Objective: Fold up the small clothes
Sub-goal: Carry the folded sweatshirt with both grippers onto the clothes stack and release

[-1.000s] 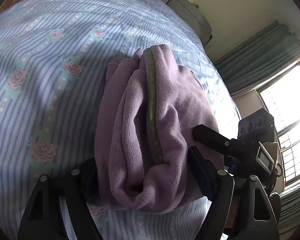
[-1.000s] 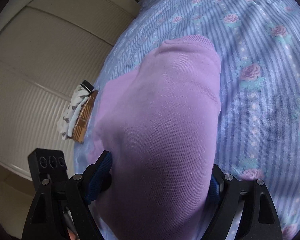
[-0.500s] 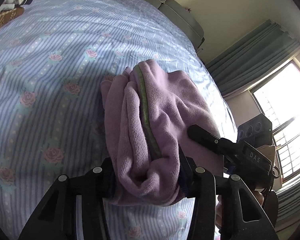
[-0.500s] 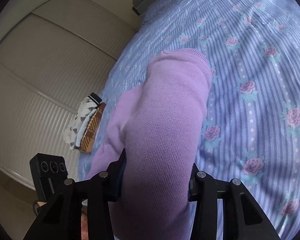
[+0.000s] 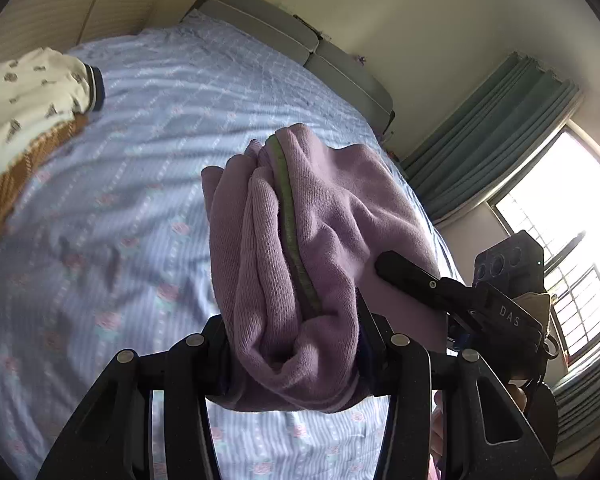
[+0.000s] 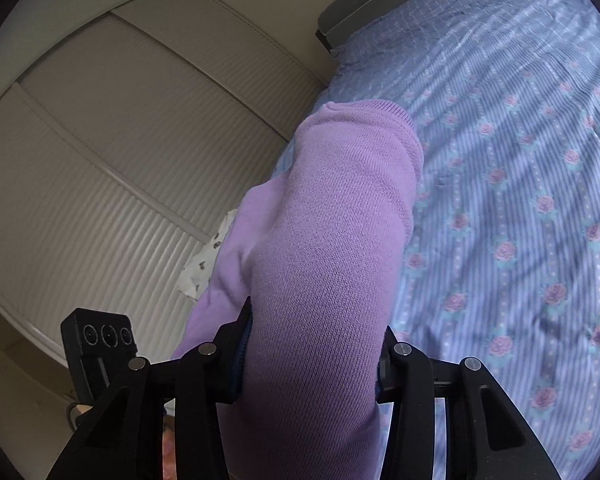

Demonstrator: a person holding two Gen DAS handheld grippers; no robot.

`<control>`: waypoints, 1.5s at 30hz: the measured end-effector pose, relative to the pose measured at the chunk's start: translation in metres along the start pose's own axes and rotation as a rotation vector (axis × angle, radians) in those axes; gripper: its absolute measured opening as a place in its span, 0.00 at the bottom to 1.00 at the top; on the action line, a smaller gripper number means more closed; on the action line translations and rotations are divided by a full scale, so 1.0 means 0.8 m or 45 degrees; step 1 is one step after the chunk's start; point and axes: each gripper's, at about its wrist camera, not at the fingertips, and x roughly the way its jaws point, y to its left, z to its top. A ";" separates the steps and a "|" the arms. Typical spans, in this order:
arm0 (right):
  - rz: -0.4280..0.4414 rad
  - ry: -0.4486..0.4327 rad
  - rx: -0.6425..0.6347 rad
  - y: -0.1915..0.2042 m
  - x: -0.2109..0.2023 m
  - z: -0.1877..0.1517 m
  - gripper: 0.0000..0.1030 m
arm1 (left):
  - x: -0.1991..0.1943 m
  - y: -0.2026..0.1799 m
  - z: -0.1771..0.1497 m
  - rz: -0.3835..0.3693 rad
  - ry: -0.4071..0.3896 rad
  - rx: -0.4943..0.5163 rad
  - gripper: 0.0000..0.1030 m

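The left tongs (image 5: 296,356) are clenched on a folded lilac garment (image 5: 300,248), a thick bundle of knit layers with a green trim line running through its middle, and the right tongs (image 6: 312,356) grasp the same garment (image 6: 320,260) from its smooth outer side. In the left wrist view the right tongs' arm shows at 3 o'clock, pressed against the bundle. The garment appears held clear above the bed (image 5: 120,220), whose sheet is blue-striped with roses, though the underside is hidden. At 9 o'clock in the left view a woven basket (image 5: 16,176) sits on the bed with a cream printed garment (image 5: 24,92) on top of it, so the likely step is carrying the finished fold toward that pile. The risk lies in the bulk: several loose layers are pinched at one end only, and if the two tongs drift apart or one lets go early, the inner folds near the green trim could slide out and the bundle would open. Setting it down at a tilt could also roll the fold over.
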 end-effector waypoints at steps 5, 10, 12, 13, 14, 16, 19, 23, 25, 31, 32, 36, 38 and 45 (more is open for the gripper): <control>0.044 -0.010 -0.066 0.086 0.060 0.017 0.44 | -0.076 0.055 0.058 0.035 -0.058 0.018 0.46; 0.122 -0.057 -0.117 0.173 0.142 0.042 0.44 | -0.152 0.118 0.136 0.106 -0.135 0.081 0.46; 0.140 -0.072 -0.136 0.203 0.179 0.054 0.44 | -0.173 0.146 0.169 0.140 -0.143 0.110 0.46; 0.145 -0.077 -0.141 0.217 0.197 0.059 0.44 | -0.182 0.160 0.185 0.155 -0.148 0.120 0.46; 0.150 -0.081 -0.143 0.228 0.216 0.064 0.44 | -0.190 0.175 0.199 0.165 -0.153 0.123 0.46; 0.164 -0.084 -0.137 0.246 0.248 0.076 0.44 | -0.201 0.204 0.220 0.176 -0.167 0.126 0.46; 0.174 -0.080 -0.113 0.255 0.294 0.081 0.45 | -0.204 0.251 0.241 0.183 -0.167 0.112 0.46; 0.134 -0.036 -0.047 0.241 0.348 0.071 0.45 | -0.184 0.307 0.248 0.210 -0.115 0.074 0.46; 0.094 0.001 0.005 0.223 0.377 0.062 0.45 | -0.167 0.341 0.243 0.210 -0.075 0.024 0.47; -0.031 0.136 -0.078 0.195 0.425 0.036 0.61 | -0.139 0.397 0.205 0.227 -0.072 -0.068 0.53; -0.057 0.124 -0.132 0.200 0.420 0.036 0.66 | -0.140 0.397 0.202 0.220 -0.083 -0.065 0.54; -0.106 0.122 -0.247 0.213 0.406 0.034 0.67 | -0.145 0.382 0.197 0.286 -0.133 -0.032 0.61; -0.128 0.126 -0.266 0.211 0.399 0.039 0.68 | -0.152 0.368 0.196 0.336 -0.157 0.007 0.65; -0.234 0.029 -0.504 0.231 0.339 0.027 0.75 | -0.200 0.307 0.169 0.547 -0.293 0.129 0.83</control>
